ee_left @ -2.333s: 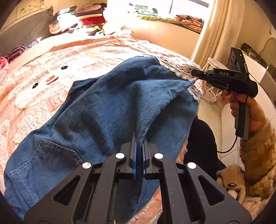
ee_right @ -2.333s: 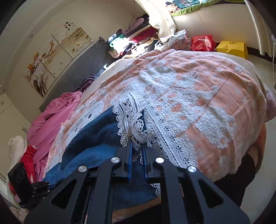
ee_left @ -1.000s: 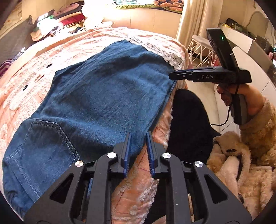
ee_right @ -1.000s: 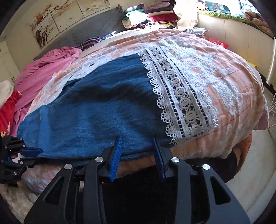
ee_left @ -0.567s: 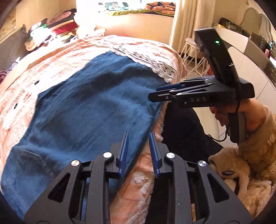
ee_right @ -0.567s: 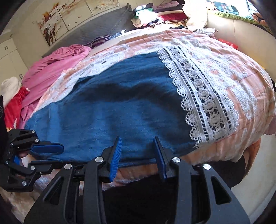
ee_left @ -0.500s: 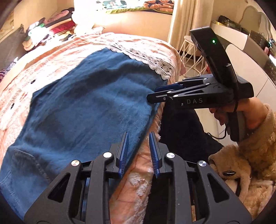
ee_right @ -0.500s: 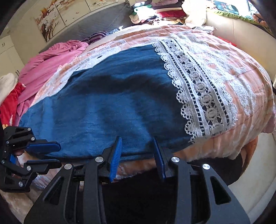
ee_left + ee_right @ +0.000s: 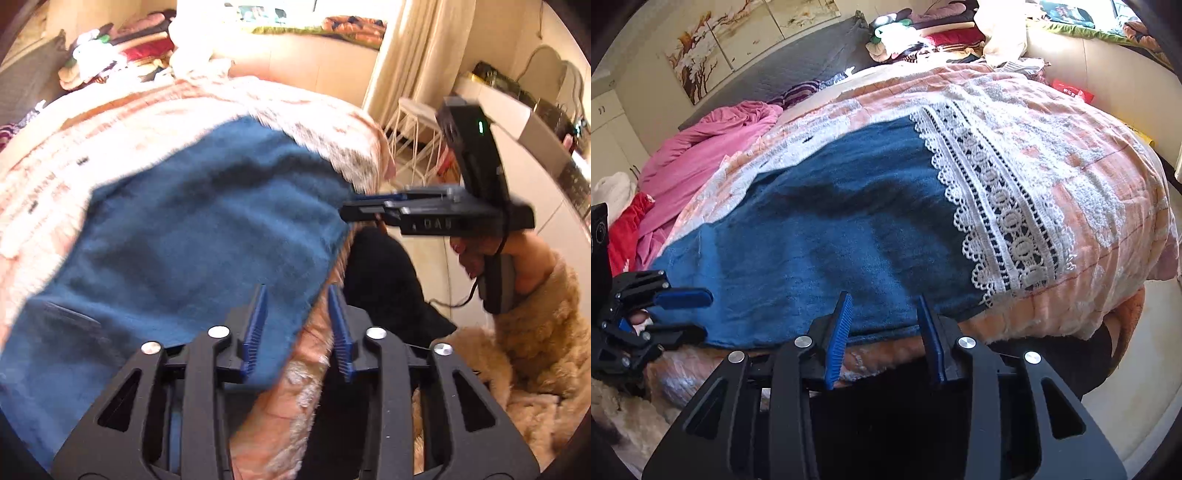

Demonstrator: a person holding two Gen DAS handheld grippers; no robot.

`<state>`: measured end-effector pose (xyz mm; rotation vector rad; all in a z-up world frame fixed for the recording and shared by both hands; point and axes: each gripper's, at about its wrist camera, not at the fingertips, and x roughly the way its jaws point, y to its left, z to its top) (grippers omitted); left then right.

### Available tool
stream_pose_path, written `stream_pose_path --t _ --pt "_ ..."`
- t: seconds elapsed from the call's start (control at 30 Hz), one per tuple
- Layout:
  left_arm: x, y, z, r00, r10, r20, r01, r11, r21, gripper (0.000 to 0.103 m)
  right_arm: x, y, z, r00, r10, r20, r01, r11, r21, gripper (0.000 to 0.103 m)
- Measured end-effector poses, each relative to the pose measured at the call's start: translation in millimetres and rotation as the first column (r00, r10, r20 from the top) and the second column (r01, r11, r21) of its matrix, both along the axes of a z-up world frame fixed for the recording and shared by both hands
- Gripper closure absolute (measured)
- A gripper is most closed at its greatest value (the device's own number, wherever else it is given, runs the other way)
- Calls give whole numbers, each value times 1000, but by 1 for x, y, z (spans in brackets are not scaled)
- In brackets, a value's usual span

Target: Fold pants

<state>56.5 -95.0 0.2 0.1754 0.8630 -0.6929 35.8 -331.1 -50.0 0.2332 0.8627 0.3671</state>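
Matt blue denim pants (image 9: 820, 236) with white lace hem (image 9: 1001, 206) on a fuzzy bedspread (image 9: 1082, 177)

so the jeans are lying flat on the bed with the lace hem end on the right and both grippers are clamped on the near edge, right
Not quite: neither gripper is clamped. Both wrist views show the left gripper and right gripper open, pads off the cloth. The jeans do lie flat on the bed, lace hem on the right.
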Motion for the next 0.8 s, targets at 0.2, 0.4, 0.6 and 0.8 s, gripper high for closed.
stream_pose_path --t 0.2,0.4,0.6,0.8 --pt "71 44 34 975 180 129 -197 972 130 63 9 9 19 997 30 64 -29 1000 -8 57" --pt "146 74 -6 961 273 -40 -266 956 124 63 36 25 26 995 65 79 -62 997 -40 52" --pt "169 76 -41 934 321 -156 -316 947 58 63 58 35 16 996 72 52 -67 993 -93 48" --pt "158 77 -21 939 333 -83 -335 942 -14 96 61 31 -4 999 34 22 -31 994 -104 48"
